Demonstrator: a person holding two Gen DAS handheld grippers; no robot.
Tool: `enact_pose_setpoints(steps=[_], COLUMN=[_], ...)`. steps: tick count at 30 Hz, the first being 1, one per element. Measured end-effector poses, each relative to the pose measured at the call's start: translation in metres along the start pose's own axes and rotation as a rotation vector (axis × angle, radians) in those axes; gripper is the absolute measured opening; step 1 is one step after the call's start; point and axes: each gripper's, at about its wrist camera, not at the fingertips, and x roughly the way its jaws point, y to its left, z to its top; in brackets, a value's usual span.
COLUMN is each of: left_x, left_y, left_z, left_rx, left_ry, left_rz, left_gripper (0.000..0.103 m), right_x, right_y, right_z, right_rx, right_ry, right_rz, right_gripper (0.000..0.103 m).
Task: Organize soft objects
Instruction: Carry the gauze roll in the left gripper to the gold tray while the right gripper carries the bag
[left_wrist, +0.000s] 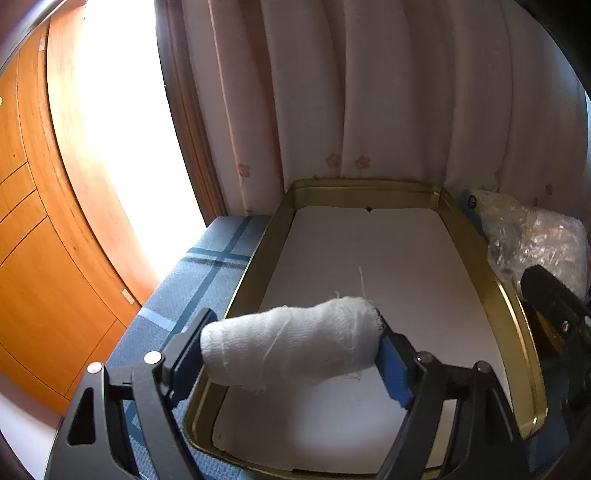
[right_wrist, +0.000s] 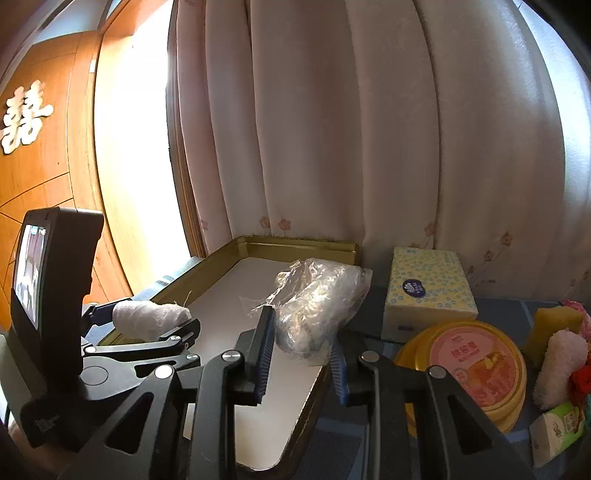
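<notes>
My left gripper (left_wrist: 291, 350) is shut on a white gauze roll (left_wrist: 291, 341), gripped end to end and held just above the near end of a gold-rimmed tray (left_wrist: 513, 306) with a white floor. From the right wrist view the same gauze roll (right_wrist: 147, 319) and left gripper (right_wrist: 155, 325) hang over the tray's (right_wrist: 295, 245) left side. My right gripper (right_wrist: 301, 347) is shut on a crinkled clear plastic bag (right_wrist: 317, 299) of pale stuff, held over the tray's right rim. That bag (left_wrist: 539, 240) shows at the right in the left wrist view.
A yellow-and-blue tissue box (right_wrist: 428, 291) stands right of the tray. A round yellow tin with a pink lid (right_wrist: 476, 365), a yellow sponge (right_wrist: 554, 325), a pink fluffy roll (right_wrist: 561, 369) and a small tissue pack (right_wrist: 557, 432) lie further right. Pale curtains (right_wrist: 332, 129) hang behind; blue checked cloth (left_wrist: 207, 266) covers the surface.
</notes>
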Motion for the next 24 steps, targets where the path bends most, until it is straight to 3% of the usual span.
enact_pose_setpoints(steps=[5,11,18,24], left_x=[-0.005,-0.018,0.001,0.002], left_y=[-0.002,-0.010,-0.011,-0.012], left_z=[0.006,0.016,0.019,0.021], left_rx=[-0.005,0.011,-0.019,-0.012], left_ry=[-0.047,-0.148,-0.092,-0.091], left_rz=[-0.002,-0.088,-0.113,-0.116], left_gripper=[0.081,0.081,0.081,0.081], right_x=[-0.001,0.000,0.006,0.014], right_y=[0.000,-0.003,-0.002,-0.001], right_z=[0.001,0.002,0.010,0.014], right_rx=[-0.003,0.004,-0.008,-0.005], right_ry=[-0.013,-0.023,-0.017,0.013], right_rz=[-0.007,-0.032,-0.043,-0.030], right_gripper=[0.030,0.030,0.030,0.030])
